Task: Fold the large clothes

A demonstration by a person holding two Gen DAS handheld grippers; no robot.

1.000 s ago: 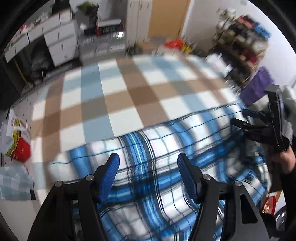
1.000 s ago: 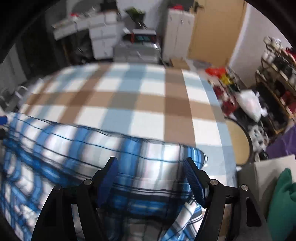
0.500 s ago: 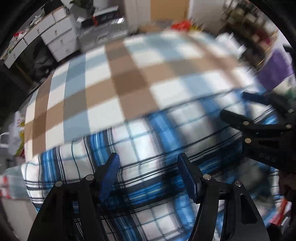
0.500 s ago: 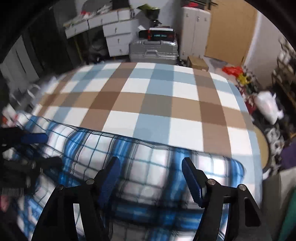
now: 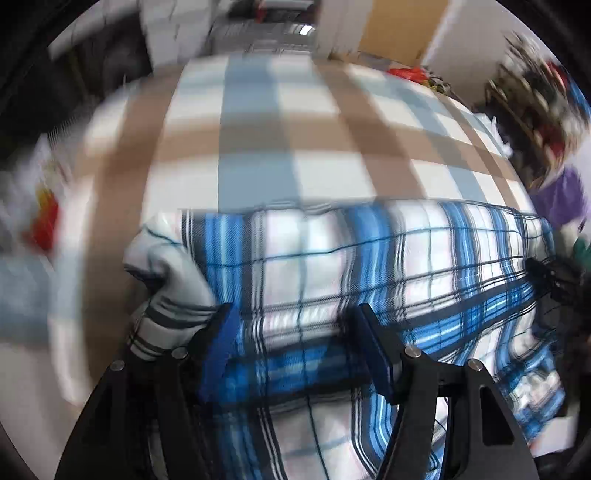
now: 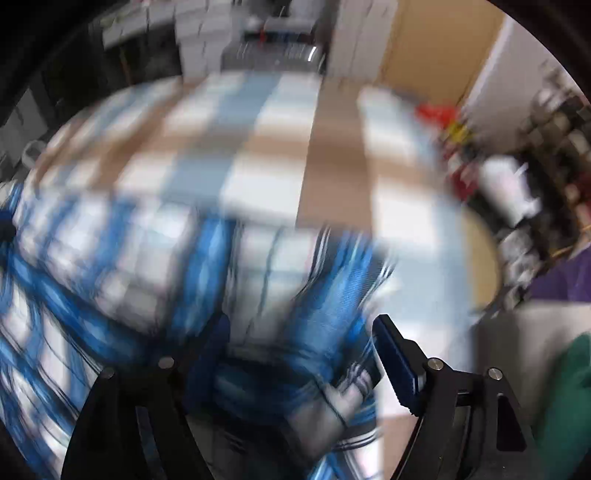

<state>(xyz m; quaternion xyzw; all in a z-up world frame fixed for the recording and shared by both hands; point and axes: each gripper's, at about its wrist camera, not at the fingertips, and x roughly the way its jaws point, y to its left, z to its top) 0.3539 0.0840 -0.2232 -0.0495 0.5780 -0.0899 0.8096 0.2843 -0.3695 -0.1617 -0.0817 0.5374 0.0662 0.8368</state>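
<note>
The blue plaid shirt is now lying doubled along the near edge of the checked bed cover; the left gripper is pinching its fold, while the right gripper is opening around bunched cloth, so this fold is landing

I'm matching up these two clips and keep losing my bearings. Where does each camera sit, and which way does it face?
Left wrist: on the left gripper, facing steeply down at the blue plaid garment on the checked cover; both fingers show, cloth between them.
Right wrist: on the right gripper, facing steeply down at the garment's other end; jaws opening, cloth bunched between them.
Shared: garment, cover, wooden door.
</note>
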